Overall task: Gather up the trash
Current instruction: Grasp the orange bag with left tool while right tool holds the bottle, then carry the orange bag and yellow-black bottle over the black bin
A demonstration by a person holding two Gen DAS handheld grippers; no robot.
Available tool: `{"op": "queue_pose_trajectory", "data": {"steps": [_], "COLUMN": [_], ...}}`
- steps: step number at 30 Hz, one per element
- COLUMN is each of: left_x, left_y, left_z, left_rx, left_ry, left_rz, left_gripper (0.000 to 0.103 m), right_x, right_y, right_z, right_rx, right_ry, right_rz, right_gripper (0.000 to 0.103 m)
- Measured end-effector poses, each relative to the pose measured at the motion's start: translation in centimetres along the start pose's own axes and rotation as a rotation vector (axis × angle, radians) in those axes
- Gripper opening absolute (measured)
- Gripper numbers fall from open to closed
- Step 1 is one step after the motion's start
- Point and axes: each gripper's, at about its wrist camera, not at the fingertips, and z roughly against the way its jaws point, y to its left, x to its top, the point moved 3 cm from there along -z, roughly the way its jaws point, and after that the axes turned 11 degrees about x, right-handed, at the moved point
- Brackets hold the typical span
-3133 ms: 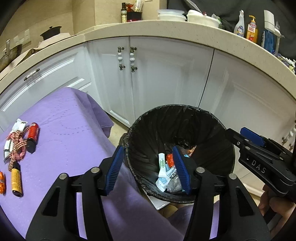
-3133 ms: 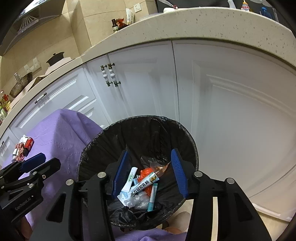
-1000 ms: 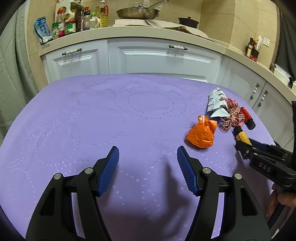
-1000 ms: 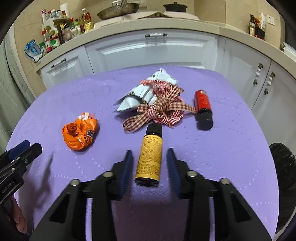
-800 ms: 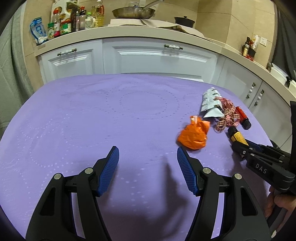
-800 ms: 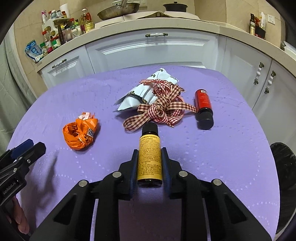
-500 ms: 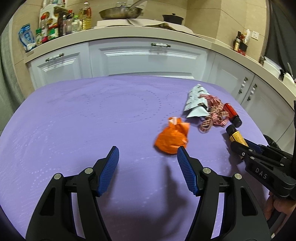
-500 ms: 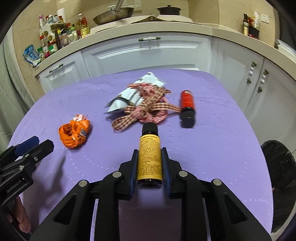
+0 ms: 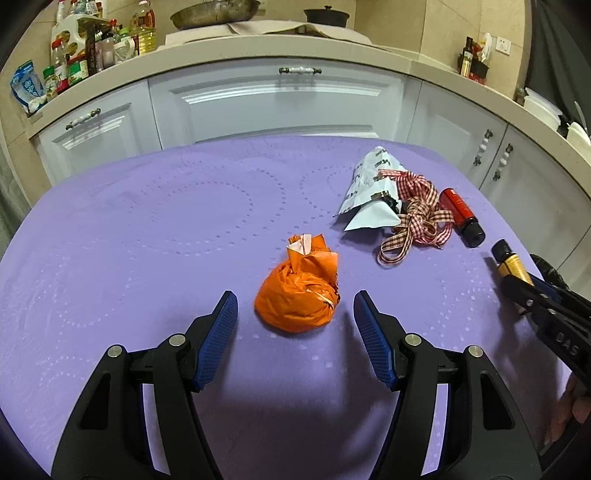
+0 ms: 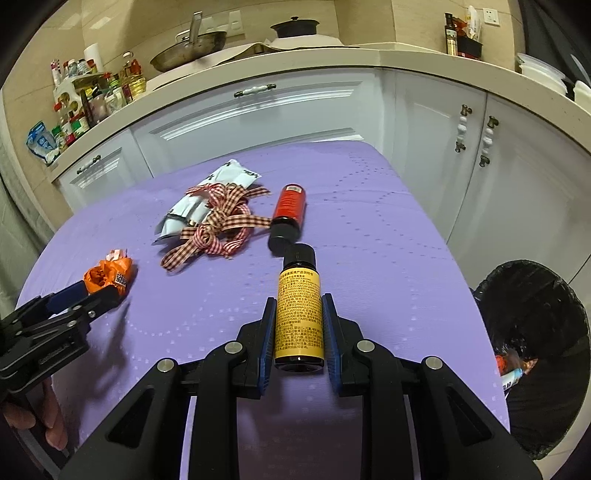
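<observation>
My left gripper (image 9: pixel 295 314) is open over the purple tablecloth (image 9: pixel 147 240), its blue pads on either side of a crumpled orange wrapper (image 9: pixel 297 295) just ahead of the tips. My right gripper (image 10: pixel 298 321) is shut on a yellow-labelled bottle (image 10: pixel 298 317) with a black cap and holds it above the cloth; that bottle also shows in the left wrist view (image 9: pixel 511 264). A white packet (image 9: pixel 369 199), a red checked ribbon (image 9: pixel 417 218) and a red bottle (image 9: pixel 461 216) lie on the cloth beyond. The black-lined trash bin (image 10: pixel 539 332) stands right of the table.
White kitchen cabinets (image 9: pixel 277 103) and a counter with bottles and a pan (image 9: pixel 214 11) run behind the table. The table's right edge drops off beside the bin. The ribbon (image 10: pixel 214 225) and red bottle (image 10: pixel 290 212) lie just ahead of the held bottle.
My right gripper closed on the yellow-labelled bottle and lifted it, swinging right so the bin came into view. My left gripper moved right and forward until the orange wrapper lay between its pads.
</observation>
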Motion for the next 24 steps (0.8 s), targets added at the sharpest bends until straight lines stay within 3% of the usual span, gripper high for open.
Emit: {"op": "queue_pose_trajectory", "data": {"steps": [7,12,24], "left_x": [0.1,0.1,-0.2], "left_y": [0.1,0.2,0.4], "left_z": [-1.2,-1.2,0.0], "left_rx": [-0.020,-0.021,-0.016], "left_ry": [0.047,0.046,0.011], "left_rz": [0.023,0.020,0.018], "left_gripper": [0.063,0.048,0.046], "right_x": [-0.1,-0.1,-0.3], "right_y": [-0.2,-0.2,-0.1], "right_z": [-0.1,-0.2,0.0], "right_rx": [0.007,0.005,-0.001], "right_ry": [0.004,0.007,0.000], "right_rz": [-0.003,0.000,0.001], "right_gripper": [0.025,0.025,0.025]}}
